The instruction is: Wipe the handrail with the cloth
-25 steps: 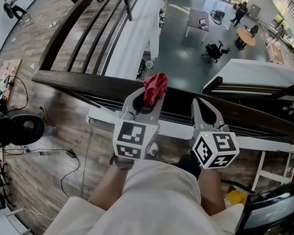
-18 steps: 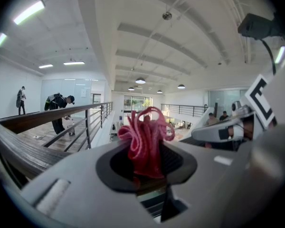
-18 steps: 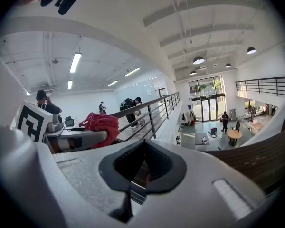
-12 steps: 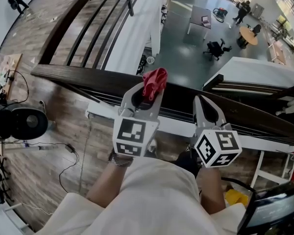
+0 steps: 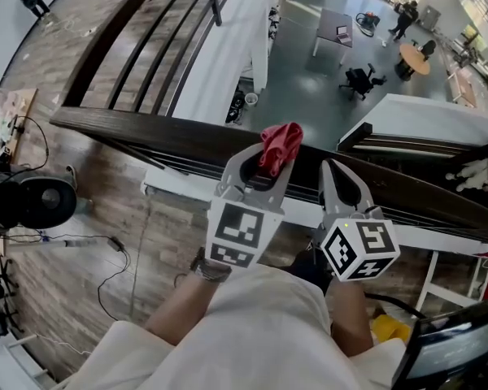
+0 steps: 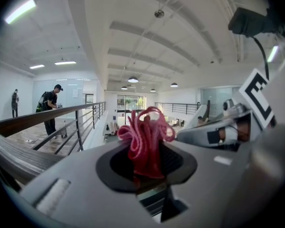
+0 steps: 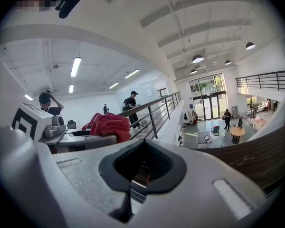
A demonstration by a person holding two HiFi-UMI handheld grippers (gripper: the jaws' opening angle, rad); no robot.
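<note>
A dark wooden handrail [image 5: 146, 132] crosses the head view from left to right, just beyond both grippers. My left gripper [image 5: 266, 171] is shut on a bunched red cloth [image 5: 281, 143], which sticks out past the jaw tips and sits over the rail top. In the left gripper view the cloth [image 6: 145, 139] stands up out of the shut jaws, with the rail [image 6: 14, 151] at lower left. My right gripper [image 5: 335, 175] is close beside it on the right, shut and holding nothing, also over the rail. From the right gripper view the cloth [image 7: 107, 125] shows at the left.
Beyond the rail is a drop to a lower floor with a table and office chairs [image 5: 358, 80]. A second rail section [image 5: 122, 31] runs away at upper left. Cables and black equipment [image 5: 24, 205] lie on the wood floor at left. A monitor [image 5: 455, 348] is at bottom right.
My left gripper has moved right along the handrail with the cloth in it, closing most of the gap to the right gripper. The right gripper has barely moved.
</note>
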